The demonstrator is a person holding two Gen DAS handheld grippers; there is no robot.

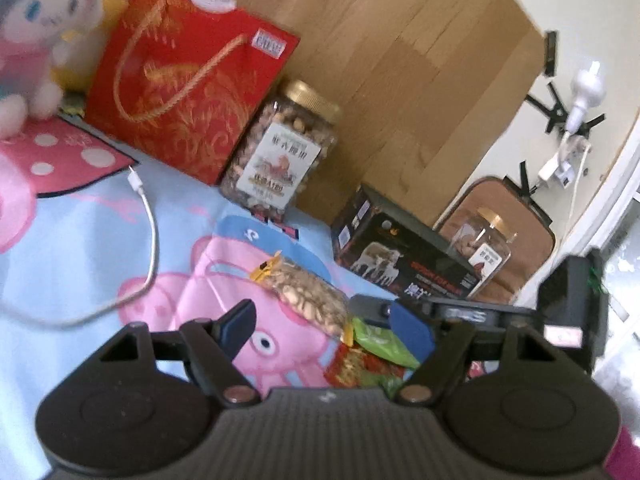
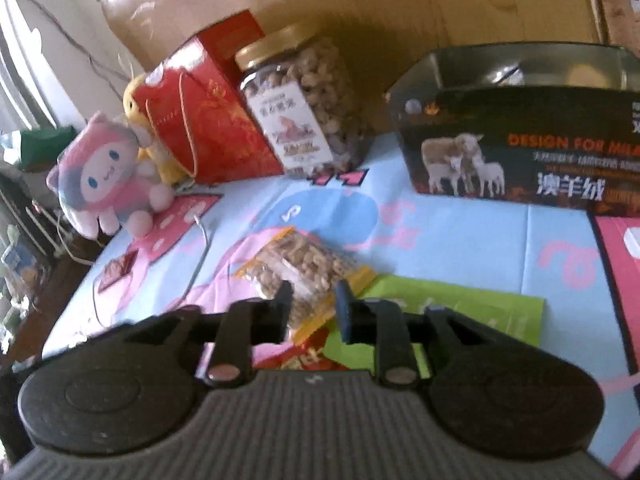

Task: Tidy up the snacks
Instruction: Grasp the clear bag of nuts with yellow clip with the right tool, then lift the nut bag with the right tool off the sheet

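The left gripper is hovering low over the cartoon bedsheet with its jaws standing wide and nothing between them; just ahead of its fingers the clear bag of nuts is lying flat on the sheet, and tucked under its right finger a green packet and a red packet are peeking out; the other gripper's dark body is crossing in from the right, just past that finger.

Over on the right wrist view, the right gripper is sitting with its jaws about half-closed; the near edge of the bag of nuts is showing in the gap between the fingers, but whether the pads are pressing on it I cannot tell, the picture being blurred; the green packet is spreading out to the right of that gripper and the red packet is lying right beneath it.

Further ahead of both grippers, along the wooden headboard, a red gift bag is standing with a tall jar of nuts just beside it; to the right a dark box with sheep on it is standing open-topped; a pink plush doll is sitting far left beside the gift bag; a white charging cable is trailing across the sheet, left of the left gripper.
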